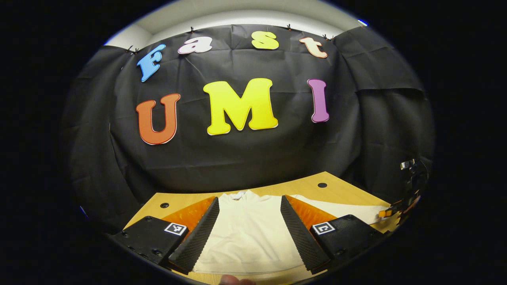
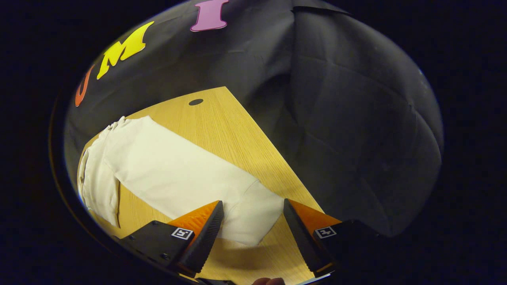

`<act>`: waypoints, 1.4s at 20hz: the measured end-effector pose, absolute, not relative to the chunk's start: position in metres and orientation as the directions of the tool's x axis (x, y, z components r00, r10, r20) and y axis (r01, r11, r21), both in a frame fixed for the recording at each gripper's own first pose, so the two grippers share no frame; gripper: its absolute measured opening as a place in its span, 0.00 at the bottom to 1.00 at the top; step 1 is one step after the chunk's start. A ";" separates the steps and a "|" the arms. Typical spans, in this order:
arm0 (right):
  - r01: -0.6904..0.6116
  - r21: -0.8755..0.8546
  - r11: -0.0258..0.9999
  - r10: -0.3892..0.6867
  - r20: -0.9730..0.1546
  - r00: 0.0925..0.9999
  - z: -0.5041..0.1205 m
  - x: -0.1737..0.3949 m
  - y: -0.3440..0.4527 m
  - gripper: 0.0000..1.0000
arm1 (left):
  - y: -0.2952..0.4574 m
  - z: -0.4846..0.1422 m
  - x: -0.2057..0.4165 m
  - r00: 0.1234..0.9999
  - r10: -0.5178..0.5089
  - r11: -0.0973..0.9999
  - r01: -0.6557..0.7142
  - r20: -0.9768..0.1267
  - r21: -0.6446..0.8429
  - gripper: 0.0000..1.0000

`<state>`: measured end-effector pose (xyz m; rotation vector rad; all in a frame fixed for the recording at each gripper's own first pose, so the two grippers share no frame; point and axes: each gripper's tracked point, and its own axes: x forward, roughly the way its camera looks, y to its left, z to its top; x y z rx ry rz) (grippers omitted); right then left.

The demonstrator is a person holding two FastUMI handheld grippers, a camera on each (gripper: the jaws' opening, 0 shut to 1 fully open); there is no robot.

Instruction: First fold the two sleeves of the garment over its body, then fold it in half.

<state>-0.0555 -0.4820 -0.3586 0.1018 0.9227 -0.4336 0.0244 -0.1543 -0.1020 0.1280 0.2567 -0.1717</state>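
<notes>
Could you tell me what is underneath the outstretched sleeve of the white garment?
The sleeve lies flat on the bare wooden table, with wood showing on both sides and past its cuff. Whatever sits directly beneath the fabric is covered.

The garment (image 2: 174,170) is matt cream cloth, smooth with faint creases. The tabletop (image 2: 229,126) looks like pale wood with fine grain, perhaps laminate. The left gripper (image 1: 249,233) has 2 ribbed black pads (image 1: 198,233) on glossy orange plastic.

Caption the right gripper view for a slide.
Open right gripper poised over the cuff of a cream sleeve spread flat on the wooden table.
</notes>
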 end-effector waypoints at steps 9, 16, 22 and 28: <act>0.490 -0.043 0.871 -0.335 -0.780 0.528 -0.361 -0.055 -0.485 0.69 | -0.148 -0.106 0.033 0.952 -0.129 0.978 0.169 -0.279 0.125 0.99; 0.481 -0.007 0.877 -0.286 -0.812 0.509 -0.362 -0.046 -0.481 0.09 | -0.141 -0.103 0.033 0.952 -0.141 0.975 0.181 -0.271 0.129 0.99; 0.434 -0.012 0.901 -0.285 -0.771 0.569 -0.308 -0.034 -0.466 0.01 | -0.120 -0.099 0.031 0.960 -0.123 0.981 0.155 -0.252 0.115 0.99; 0.345 0.021 0.938 -0.236 -0.690 0.684 -0.220 0.014 -0.421 0.00 | -0.084 -0.105 0.027 0.966 -0.073 0.993 0.093 -0.249 0.071 0.99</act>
